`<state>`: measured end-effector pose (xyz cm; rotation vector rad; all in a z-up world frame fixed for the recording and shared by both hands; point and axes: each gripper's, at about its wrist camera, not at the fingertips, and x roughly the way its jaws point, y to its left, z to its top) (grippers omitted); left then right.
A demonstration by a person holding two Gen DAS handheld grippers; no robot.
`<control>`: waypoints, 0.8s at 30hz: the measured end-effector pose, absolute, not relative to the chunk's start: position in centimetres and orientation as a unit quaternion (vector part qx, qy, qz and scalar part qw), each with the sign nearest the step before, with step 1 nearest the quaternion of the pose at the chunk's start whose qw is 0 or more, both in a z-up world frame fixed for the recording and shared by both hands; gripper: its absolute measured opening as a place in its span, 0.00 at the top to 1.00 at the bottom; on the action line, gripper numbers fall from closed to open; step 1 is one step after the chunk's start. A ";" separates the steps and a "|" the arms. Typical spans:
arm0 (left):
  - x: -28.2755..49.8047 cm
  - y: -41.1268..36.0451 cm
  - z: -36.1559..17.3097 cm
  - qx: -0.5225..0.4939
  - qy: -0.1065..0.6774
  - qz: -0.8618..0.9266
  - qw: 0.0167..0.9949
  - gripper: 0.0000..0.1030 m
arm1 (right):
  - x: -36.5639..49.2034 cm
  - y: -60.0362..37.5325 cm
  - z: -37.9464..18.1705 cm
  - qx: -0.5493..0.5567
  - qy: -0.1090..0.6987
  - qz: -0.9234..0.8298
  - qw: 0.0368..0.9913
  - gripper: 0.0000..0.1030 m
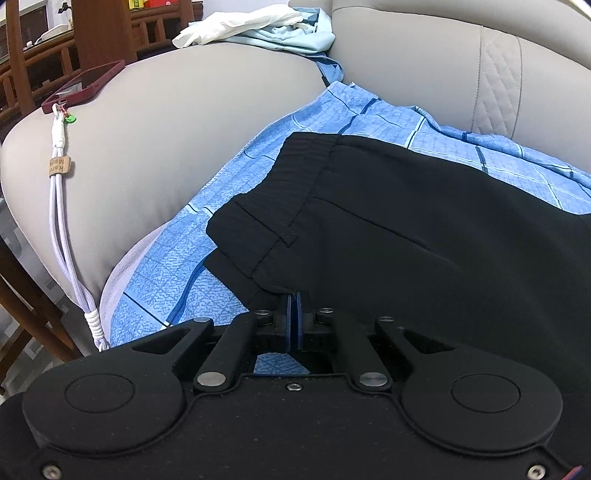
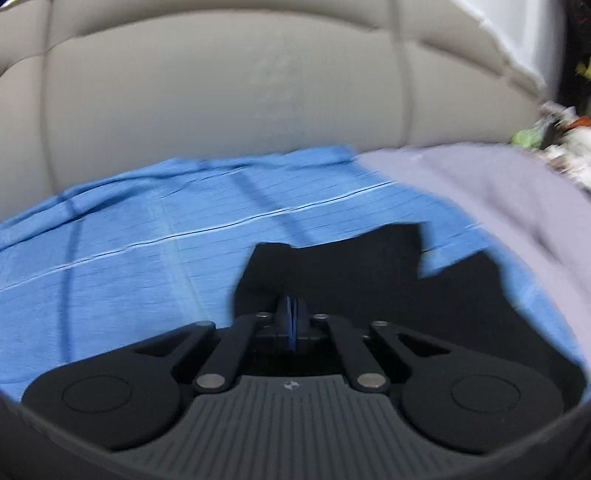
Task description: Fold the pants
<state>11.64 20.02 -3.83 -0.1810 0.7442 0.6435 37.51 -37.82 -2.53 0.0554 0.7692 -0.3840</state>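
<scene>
1. Pants (image 1: 424, 229), black, lie on a blue checked cloth (image 1: 177, 273) spread over a grey sofa (image 1: 166, 147); the elastic waistband sits at the far left and one layer already looks doubled over another
2. Our left gripper (image 1: 294, 306) has its fingers pressed together on the near edge of the pants, pinching the fabric
3. Our right gripper (image 2: 293, 310) also has its fingers shut, with black fabric at and around the tips; that view is blurred, so we judge it holds the pants but cannot see the pinch itself
4. To do this fold well, we should keep both grips level, carry the held edge across evenly, and lay it square to the waistband before letting go, so that no crease is trapped
5. The fabric looks thin and limp, so a slack hold could let it sag or drag the cloth beneath
6. On the seat's left lie a red phone (image 1: 83, 86) with a white cord (image 1: 62, 221); pale clothes (image 1: 266, 26) sit further back, with wooden furniture (image 1: 85, 33) behind, and a grey sheet (image 2: 480, 184) lies at the right
</scene>
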 end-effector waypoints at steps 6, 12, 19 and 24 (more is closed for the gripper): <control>11.9 19.7 -3.9 -0.093 0.356 0.327 0.871 0.96 | 30.7 -44.7 0.2 0.024 0.303 -0.273 0.913 0.97; 12.3 19.1 -4.0 -0.090 0.356 0.350 0.862 0.96 | 29.7 -44.2 1.0 0.049 0.306 -0.153 0.938 0.41; 12.5 19.8 -3.6 -0.119 0.365 0.352 0.854 0.96 | 37.9 -37.0 -1.0 0.042 0.352 -0.093 0.930 0.32; 12.6 19.5 -3.7 -0.110 0.366 0.357 0.852 0.96 | 41.2 -33.5 -3.1 -0.008 0.395 -0.095 0.914 0.31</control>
